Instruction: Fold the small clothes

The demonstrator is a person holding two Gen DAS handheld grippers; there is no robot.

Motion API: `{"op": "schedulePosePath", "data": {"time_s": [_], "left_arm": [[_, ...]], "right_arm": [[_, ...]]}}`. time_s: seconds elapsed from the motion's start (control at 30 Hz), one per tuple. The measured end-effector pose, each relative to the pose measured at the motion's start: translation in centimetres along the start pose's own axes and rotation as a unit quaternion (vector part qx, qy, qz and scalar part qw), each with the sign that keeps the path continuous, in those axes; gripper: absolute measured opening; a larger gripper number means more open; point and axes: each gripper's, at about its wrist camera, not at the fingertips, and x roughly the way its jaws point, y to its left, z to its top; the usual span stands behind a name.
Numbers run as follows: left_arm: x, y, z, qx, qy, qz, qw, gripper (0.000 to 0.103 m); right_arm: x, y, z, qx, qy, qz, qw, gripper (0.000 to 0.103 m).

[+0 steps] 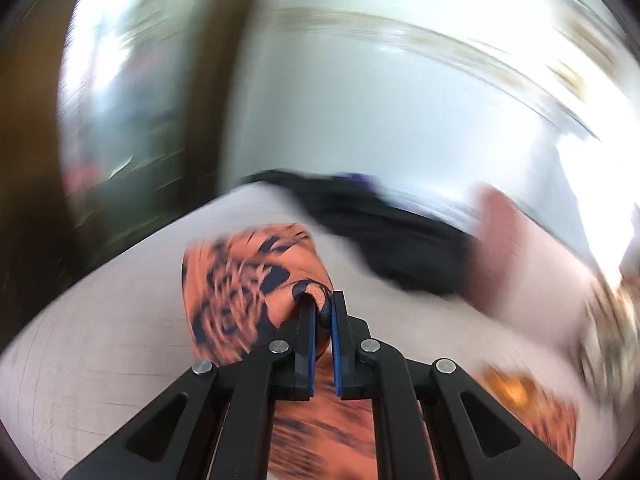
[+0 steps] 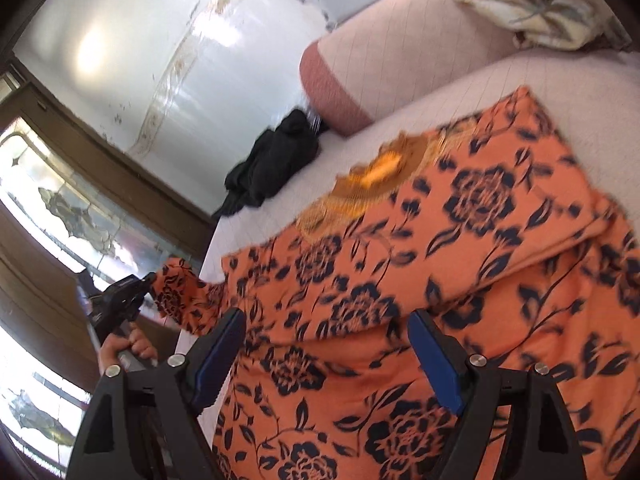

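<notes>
Beyond the orange garment [image 2: 440,260] pinched by the left gripper [image 1: 323,312], black clothes [image 2: 276,160] lie; right gripper [image 2: 326,354] gapes.

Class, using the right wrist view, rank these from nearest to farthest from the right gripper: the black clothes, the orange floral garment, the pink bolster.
1. orange floral garment, under the open right gripper.
2. black clothes, far left of bed.
3. pink bolster, just beyond them.

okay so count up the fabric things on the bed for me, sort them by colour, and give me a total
Orange with dark blue flowers: 1, the orange floral garment, its sleeve pinched in the left gripper.
Black: 1, the crumpled black garment.
Pink: 1, the pink bolster.
Cream with a floral print: 1, the cream blanket.
Total: 4
</notes>
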Motion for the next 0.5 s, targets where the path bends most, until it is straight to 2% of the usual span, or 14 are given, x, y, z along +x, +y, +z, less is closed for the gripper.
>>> {"op": "schedulePosePath", "data": {"time_s": [0.07, 0.13, 0.17, 0.23, 0.3, 0.33, 0.4, 0.47, 0.5], "left_arm": [[-1.6, -6.2, -1.8, 0.075, 0.004, -0.048, 0.9961, 0.006], [-2.7, -13.1, -5.3, 0.163, 0.036, -0.111, 0.9796, 0.01], [-3.2, -16.7, -8.0, 0.214, 0.057, -0.132, 0.9661, 0.011], [-3.7, -21.3, -12.6, 0.299, 0.093, -0.137, 0.9396, 0.016], [-4.4, -23.0, -15.1, 0.332, 0.115, -0.131, 0.9271, 0.018], [-4.8, -23.1, -15.6, 0.33, 0.125, -0.139, 0.9253, 0.02], [-5.2, -21.7, -14.6, 0.31, 0.121, -0.133, 0.9334, 0.033], [-5.1, -18.6, -12.4, 0.271, 0.101, -0.101, 0.9518, 0.061], [-5.1, -16.6, -11.0, 0.24, 0.091, -0.083, 0.9628, 0.066]], "right_arm": [[-1.4, -0.8, 1.2, 0.01, -0.032, -0.009, 0.999, 0.085], [-2.5, -1.7, 2.2, 0.028, -0.058, -0.015, 0.998, 0.085], [-3.0, -2.3, 2.8, 0.039, -0.071, -0.019, 0.997, 0.085], [-3.7, -3.4, 3.7, 0.056, -0.092, -0.034, 0.994, 0.085], [-4.3, -4.5, 4.5, 0.067, -0.105, -0.05, 0.991, 0.085], [-4.4, -5.1, 4.9, 0.074, -0.105, -0.055, 0.99, 0.085], [-4.2, -6.1, 5.8, 0.088, -0.097, -0.06, 0.99, 0.085], [-3.5, -7.0, 6.4, 0.099, -0.087, -0.057, 0.99, 0.085], [-3.3, -7.3, 6.7, 0.101, -0.082, -0.056, 0.99, 0.085]]}}
